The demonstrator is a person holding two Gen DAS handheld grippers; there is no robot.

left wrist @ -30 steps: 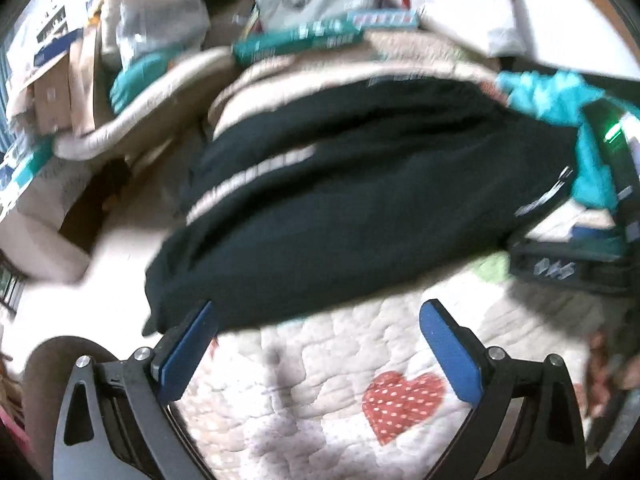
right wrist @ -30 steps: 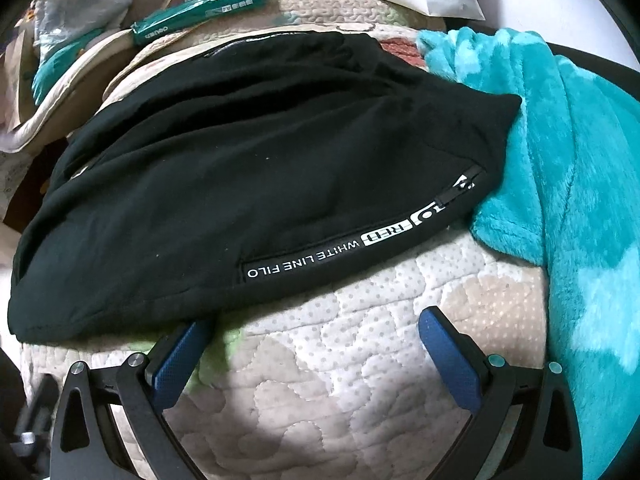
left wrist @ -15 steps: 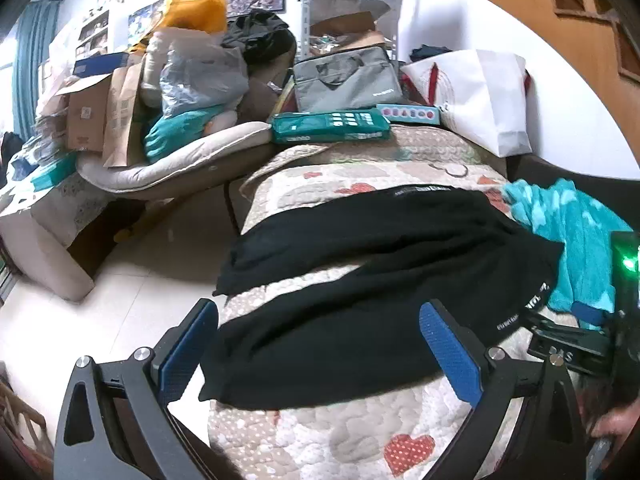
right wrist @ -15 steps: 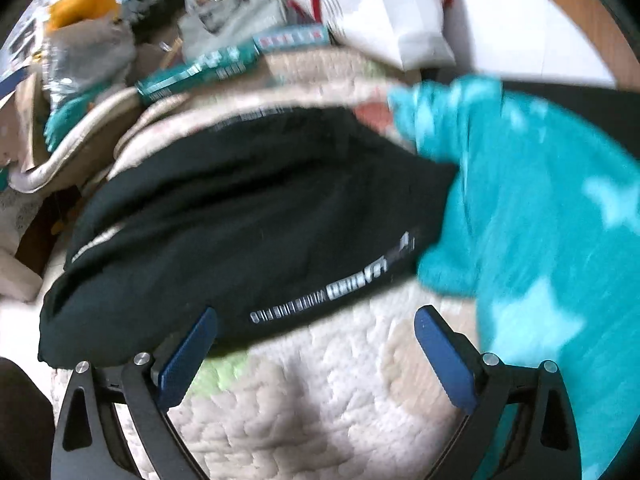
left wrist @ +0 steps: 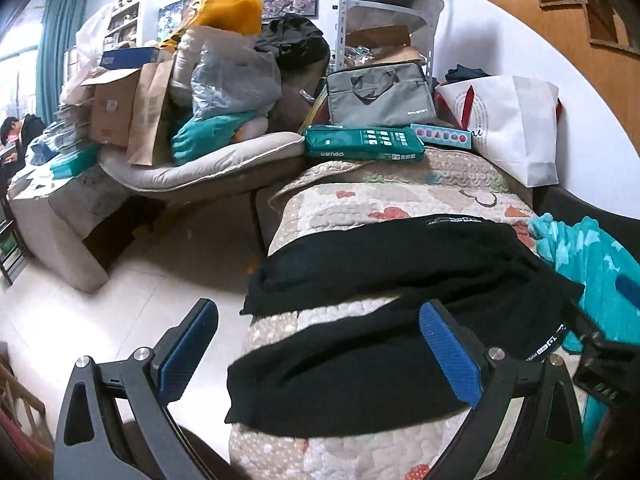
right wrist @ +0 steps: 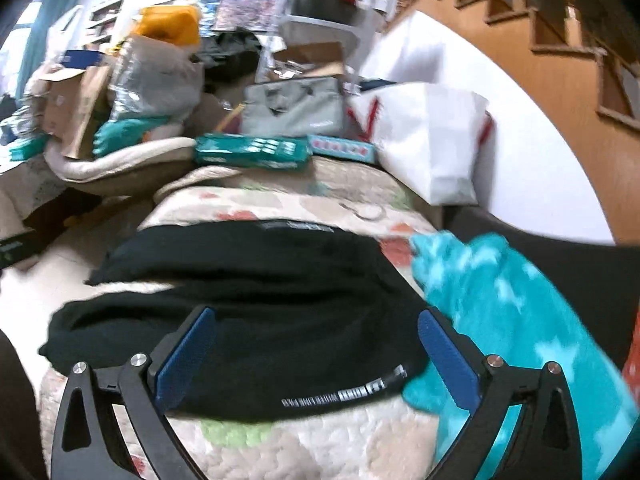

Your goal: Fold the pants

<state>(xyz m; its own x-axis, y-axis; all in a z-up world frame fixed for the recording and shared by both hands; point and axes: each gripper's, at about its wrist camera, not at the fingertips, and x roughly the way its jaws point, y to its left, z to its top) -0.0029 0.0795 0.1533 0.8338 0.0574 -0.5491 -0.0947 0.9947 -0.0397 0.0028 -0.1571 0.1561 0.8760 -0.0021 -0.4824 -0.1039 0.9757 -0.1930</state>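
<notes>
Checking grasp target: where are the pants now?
Both views: black pants spread on the quilt, teal blanket at their right, both open grippers short of them.

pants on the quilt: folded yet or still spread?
Spread, not folded: the black pants lie flat on the quilt, two legs apart with quilt showing between them. Both claws open, off the fabric.

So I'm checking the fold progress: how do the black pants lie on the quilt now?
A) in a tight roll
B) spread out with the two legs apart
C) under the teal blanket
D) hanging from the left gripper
B: the black pants lie spread on the quilt, a strip of quilt showing between the legs; both grippers are open and hold nothing.
</notes>
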